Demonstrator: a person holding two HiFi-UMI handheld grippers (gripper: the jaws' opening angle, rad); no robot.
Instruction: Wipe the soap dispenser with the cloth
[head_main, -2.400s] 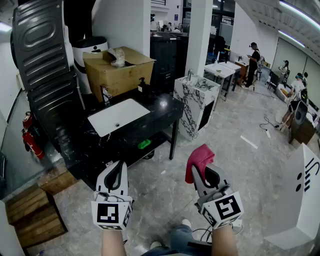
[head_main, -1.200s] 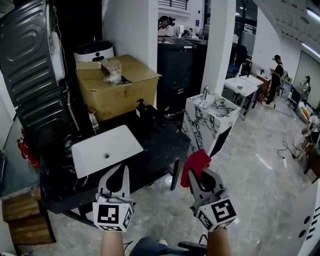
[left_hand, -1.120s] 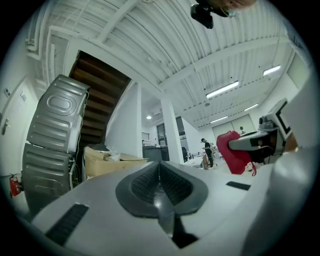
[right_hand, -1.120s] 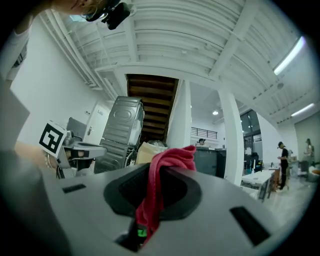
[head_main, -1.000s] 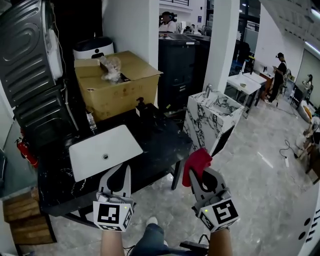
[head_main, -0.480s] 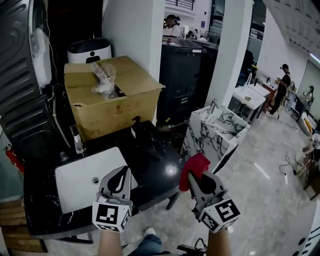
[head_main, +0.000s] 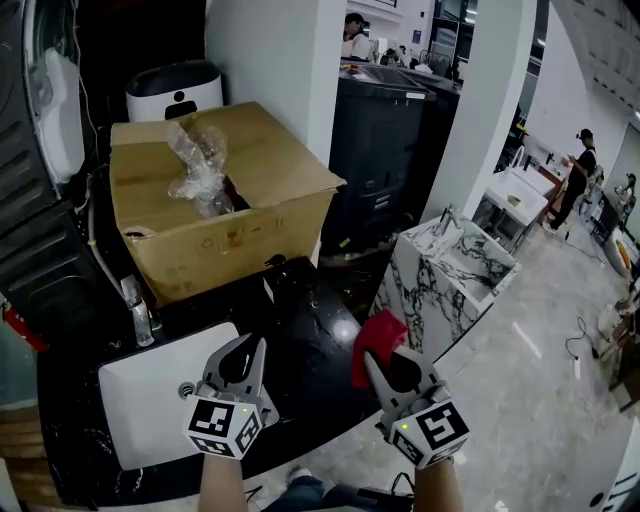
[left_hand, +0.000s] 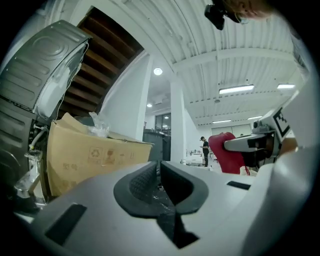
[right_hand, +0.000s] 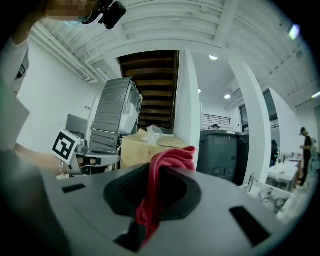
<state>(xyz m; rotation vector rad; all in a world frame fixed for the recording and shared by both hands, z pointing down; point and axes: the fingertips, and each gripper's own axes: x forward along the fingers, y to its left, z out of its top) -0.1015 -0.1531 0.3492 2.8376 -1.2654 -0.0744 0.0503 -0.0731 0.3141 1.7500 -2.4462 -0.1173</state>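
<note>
Both the right gripper (head_main: 374, 354), clutching the red cloth (head_main: 378, 334), and the empty, clenched left gripper (head_main: 249, 348) have neared the counter (head_main: 322, 345), so the soap dispenser (head_main: 276, 280) looks reachable.

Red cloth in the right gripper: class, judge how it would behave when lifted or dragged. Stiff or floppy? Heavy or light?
Probably floppy: the red cloth bunches and droops in folds where the right gripper pinches it. Likely light: that one pinch at a fold carries the whole bundle. Dragged, it would probably crumple rather than slide flat.
</note>
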